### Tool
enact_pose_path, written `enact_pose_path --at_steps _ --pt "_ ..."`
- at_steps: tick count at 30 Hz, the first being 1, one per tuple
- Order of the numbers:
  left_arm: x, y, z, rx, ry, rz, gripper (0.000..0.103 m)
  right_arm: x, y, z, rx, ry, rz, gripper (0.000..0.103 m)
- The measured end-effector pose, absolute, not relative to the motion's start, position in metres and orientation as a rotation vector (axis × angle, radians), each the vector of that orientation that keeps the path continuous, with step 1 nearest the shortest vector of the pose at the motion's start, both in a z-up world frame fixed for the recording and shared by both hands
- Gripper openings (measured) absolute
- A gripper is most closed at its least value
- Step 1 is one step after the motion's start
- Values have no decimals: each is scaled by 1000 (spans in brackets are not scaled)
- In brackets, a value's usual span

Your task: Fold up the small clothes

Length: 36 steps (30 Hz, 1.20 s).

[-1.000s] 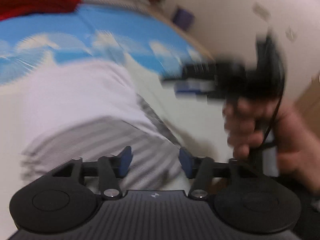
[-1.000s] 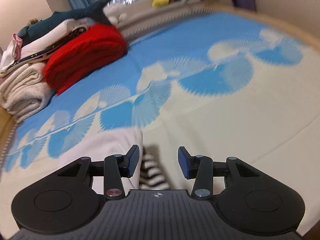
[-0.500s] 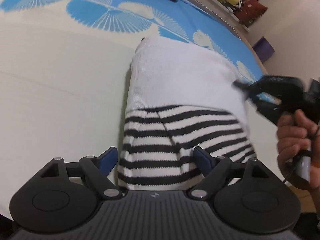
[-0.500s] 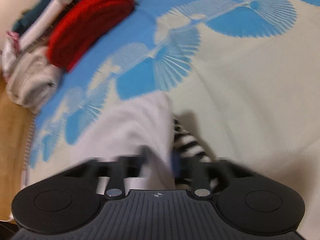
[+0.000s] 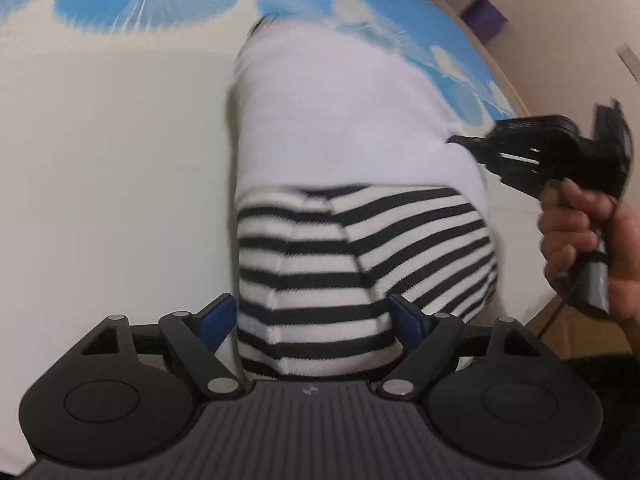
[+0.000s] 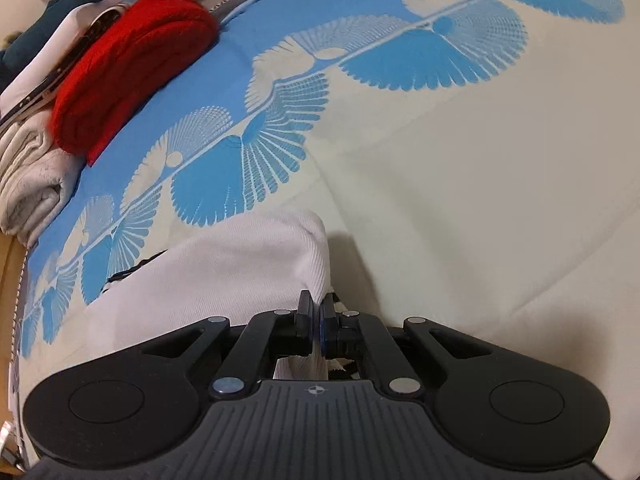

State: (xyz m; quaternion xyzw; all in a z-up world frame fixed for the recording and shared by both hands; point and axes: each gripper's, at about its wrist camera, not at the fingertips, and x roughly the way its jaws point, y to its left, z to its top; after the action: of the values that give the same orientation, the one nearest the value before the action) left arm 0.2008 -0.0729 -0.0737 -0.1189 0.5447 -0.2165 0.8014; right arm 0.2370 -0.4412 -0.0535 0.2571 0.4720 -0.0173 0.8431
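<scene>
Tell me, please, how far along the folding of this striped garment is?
Partly done: the striped garment lies on the bedspread already doubled into a compact block, white panel over stripes. In hand: the right gripper is shut on the white edge, while the left gripper stands open around the striped end. Left: close that side, finish the fold, perhaps add it to the folded pile.

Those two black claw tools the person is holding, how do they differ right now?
The left gripper stands wide open, its blue pads either side of the striped end of the garment, gripping nothing. The right gripper is shut, pinching the garment's white edge. The left points along the garment's length; the right comes at it from the side. Both are the same black two-finger tool over the same garment on the bedspread.
</scene>
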Motion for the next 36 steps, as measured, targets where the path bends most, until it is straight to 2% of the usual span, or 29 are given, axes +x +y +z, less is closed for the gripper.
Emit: enact_pose_path --at_steps 4,7,11,14,16,18,21,23,24,25,26,27,30,36 --pt "180 -77 -60 -266 1115 -484 86 232 -448 -51 533 961 -38 2" --pt "172 -91 -81 -122 1130 -432 88 227 -449 -48 525 933 -31 2" --pt "159 -92 -79 -182 1104 -348 87 217 -446 -41 523 927 16 4" --pt "148 -90 -71 -189 1037 -295 87 210 -446 -39 546 952 70 12" --pt "144 -85 -69 -228 1007 -266 87 204 -443 -39 532 969 112 39" --pt "141 -79 -70 -258 987 -252 87 199 -437 -43 467 1008 124 47" --pt "144 -73 -70 -294 978 -261 87 195 -429 -51 390 1056 115 47" --pt "146 -71 -71 -307 991 -272 87 192 -427 -53 381 1067 128 46" --pt "147 -69 -74 -319 999 -276 87 190 -426 -53 378 1067 134 39" --pt "148 -67 -77 -338 1007 -278 87 189 -425 -52 374 1061 144 17" --pt "149 -66 -78 -355 1015 -278 87 186 -424 -50 371 1052 150 7" --pt "152 -65 -81 -373 1025 -278 87 183 -423 -48 369 1037 151 3" --pt "155 -65 -83 -385 1042 -285 87 177 -430 -42 375 1004 111 1" --pt "167 -75 -74 -338 1101 -278 87 176 -436 -58 334 1088 49 0"
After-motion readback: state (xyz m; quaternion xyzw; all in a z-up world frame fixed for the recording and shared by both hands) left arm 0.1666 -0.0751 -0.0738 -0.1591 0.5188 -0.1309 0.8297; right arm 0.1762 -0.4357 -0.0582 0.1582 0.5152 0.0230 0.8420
